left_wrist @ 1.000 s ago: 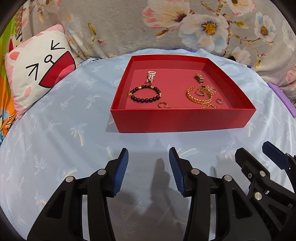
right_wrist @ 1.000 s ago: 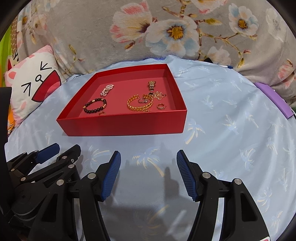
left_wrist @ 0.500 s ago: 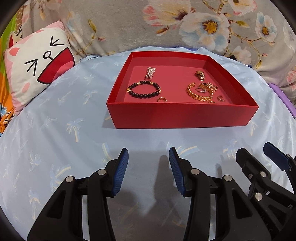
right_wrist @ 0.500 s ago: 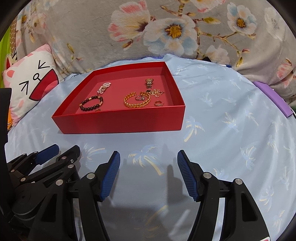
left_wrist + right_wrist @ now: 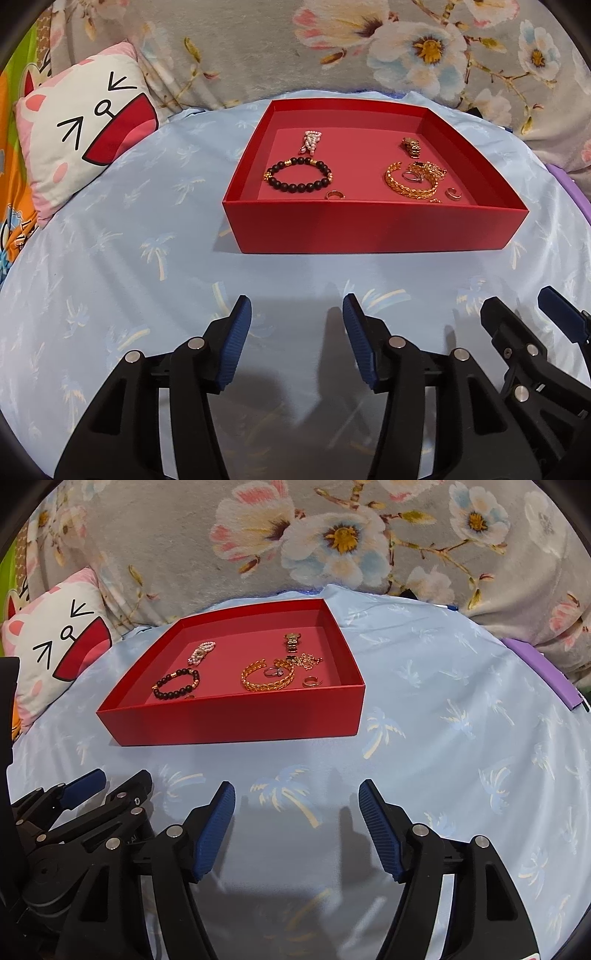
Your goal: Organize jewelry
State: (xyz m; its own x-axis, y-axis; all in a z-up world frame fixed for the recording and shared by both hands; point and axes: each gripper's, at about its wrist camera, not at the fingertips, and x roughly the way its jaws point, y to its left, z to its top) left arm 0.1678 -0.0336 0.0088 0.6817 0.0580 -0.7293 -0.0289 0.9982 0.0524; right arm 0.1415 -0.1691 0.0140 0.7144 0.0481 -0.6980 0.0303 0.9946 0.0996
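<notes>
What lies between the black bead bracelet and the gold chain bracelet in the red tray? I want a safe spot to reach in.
Mostly bare tray floor; only a small gold ring sits near the front wall between the black bead bracelet and the gold chain bracelet, in the left wrist view.

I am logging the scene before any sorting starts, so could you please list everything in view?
Shallow red cardboard tray: one, red, on the sheet.
Black bead bracelet with gold beads: one, left half of tray.
Pearl-coloured bead cluster: one, pinkish white, behind the bracelet.
Gold chain bangle: one, right half, a silver ring inside it.
Gold watch: one, back right.
Small gold rings: at least two, near front wall.
Light blue palm-print sheet: one.
Cat-face cushion: one, white and pink, left.
Grey floral blanket: one, behind.
Left gripper: open, empty.
Right gripper: open, empty.
</notes>
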